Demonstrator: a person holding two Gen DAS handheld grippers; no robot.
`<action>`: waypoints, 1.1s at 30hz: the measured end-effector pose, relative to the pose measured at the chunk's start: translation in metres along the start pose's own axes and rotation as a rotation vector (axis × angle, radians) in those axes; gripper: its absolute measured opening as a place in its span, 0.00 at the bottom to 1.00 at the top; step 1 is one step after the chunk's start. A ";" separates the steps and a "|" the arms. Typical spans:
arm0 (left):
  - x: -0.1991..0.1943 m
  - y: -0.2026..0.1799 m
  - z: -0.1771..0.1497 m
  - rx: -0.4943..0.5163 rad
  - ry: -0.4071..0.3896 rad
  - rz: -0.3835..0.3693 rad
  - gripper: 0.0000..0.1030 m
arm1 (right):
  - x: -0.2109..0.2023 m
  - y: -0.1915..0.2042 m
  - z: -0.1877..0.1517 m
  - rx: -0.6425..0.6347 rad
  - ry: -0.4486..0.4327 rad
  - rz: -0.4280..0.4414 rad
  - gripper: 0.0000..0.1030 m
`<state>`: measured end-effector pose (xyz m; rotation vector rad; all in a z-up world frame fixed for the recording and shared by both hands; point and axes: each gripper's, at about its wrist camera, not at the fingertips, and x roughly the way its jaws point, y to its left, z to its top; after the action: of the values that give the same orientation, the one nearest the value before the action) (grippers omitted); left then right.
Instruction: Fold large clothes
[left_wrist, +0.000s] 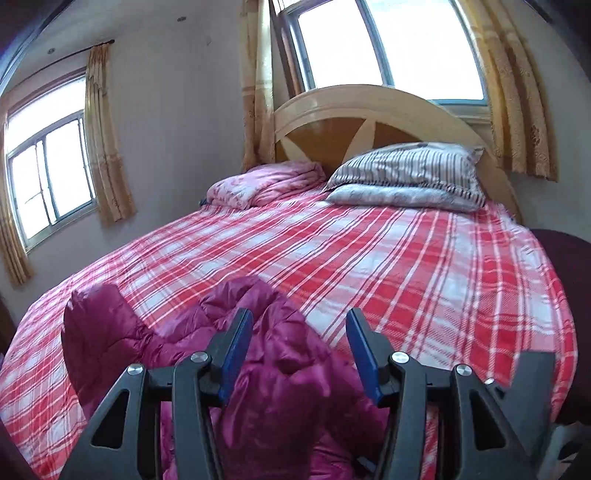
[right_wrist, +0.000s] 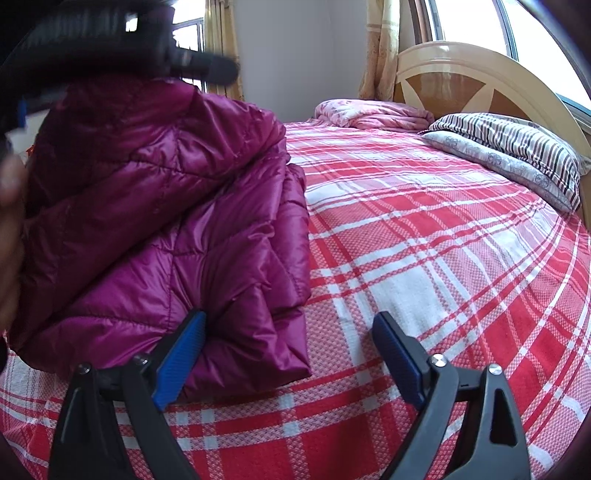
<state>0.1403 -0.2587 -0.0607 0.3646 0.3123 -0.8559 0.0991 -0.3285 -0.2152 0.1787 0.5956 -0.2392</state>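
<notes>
A magenta quilted puffer jacket (left_wrist: 280, 373) lies bunched on the near part of the red-and-white plaid bed (left_wrist: 388, 266). My left gripper (left_wrist: 300, 354) is open just above the jacket, its blue pads either side of a raised fold. In the right wrist view the jacket (right_wrist: 166, 221) is piled at the left. My right gripper (right_wrist: 290, 362) is open at the jacket's lower right corner, which lies between its fingers. The left pad (right_wrist: 181, 358) touches the fabric. The other gripper (right_wrist: 122, 44) shows blurred over the jacket's top.
A striped pillow (left_wrist: 410, 173) on a grey one and a folded pink quilt (left_wrist: 266, 182) lie by the wooden headboard (left_wrist: 362, 118). Windows with yellow curtains (left_wrist: 103, 133) stand behind and to the left. A dark object (left_wrist: 569, 295) sits by the bed's right edge.
</notes>
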 end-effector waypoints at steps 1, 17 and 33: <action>-0.014 -0.002 0.011 -0.003 -0.034 0.009 0.52 | 0.000 0.000 0.000 -0.001 0.001 -0.001 0.90; -0.036 0.147 -0.095 -0.456 0.195 0.522 0.57 | -0.002 -0.002 -0.001 0.010 0.000 0.023 0.91; 0.008 0.086 -0.080 -0.232 0.186 0.351 0.58 | -0.042 0.022 0.102 -0.093 -0.127 0.343 0.58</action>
<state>0.2021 -0.1781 -0.1194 0.2719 0.4984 -0.4365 0.1254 -0.3239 -0.1059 0.1712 0.4397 0.1088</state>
